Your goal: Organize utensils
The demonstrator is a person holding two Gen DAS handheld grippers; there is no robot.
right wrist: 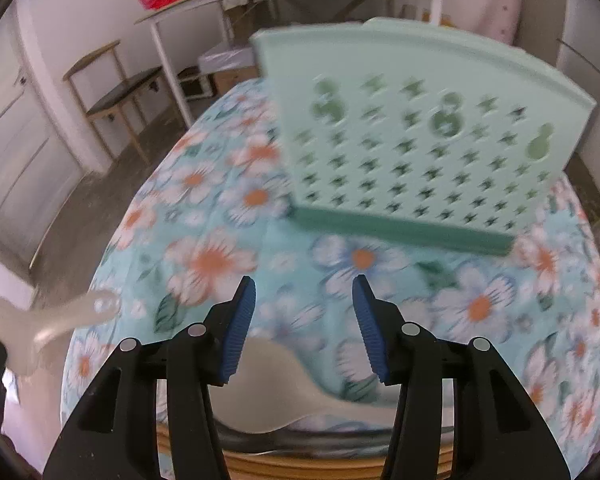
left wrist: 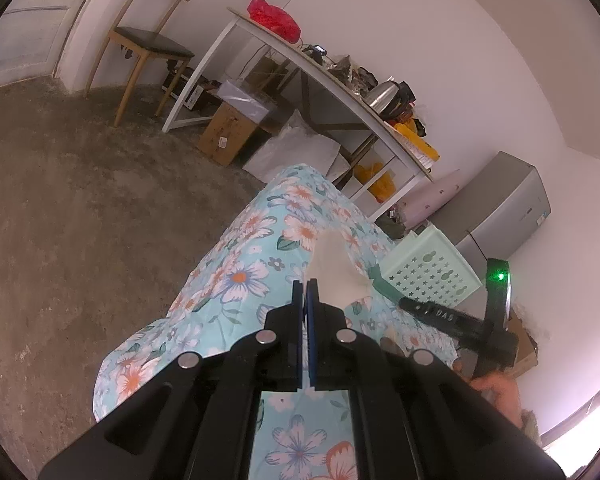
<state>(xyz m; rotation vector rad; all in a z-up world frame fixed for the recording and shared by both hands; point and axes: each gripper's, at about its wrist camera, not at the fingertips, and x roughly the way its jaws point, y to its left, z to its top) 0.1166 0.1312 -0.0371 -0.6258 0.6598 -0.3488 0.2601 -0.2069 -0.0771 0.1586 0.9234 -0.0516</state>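
Two grippers over the floral tablecloth

Left wrist: my left gripper pinches a pale translucent plastic spoon beside the mint perforated plastic basket. Right wrist: my right gripper stands half open, gripping nothing, another pale spoon lying below.

Soft, even daylight; fisheye bending at edges; right wrist view motion-blurred.

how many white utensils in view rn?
2: one white spoon clamped in the left gripper, one white utensil on the tablecloth under the right gripper. Basket contents hidden.
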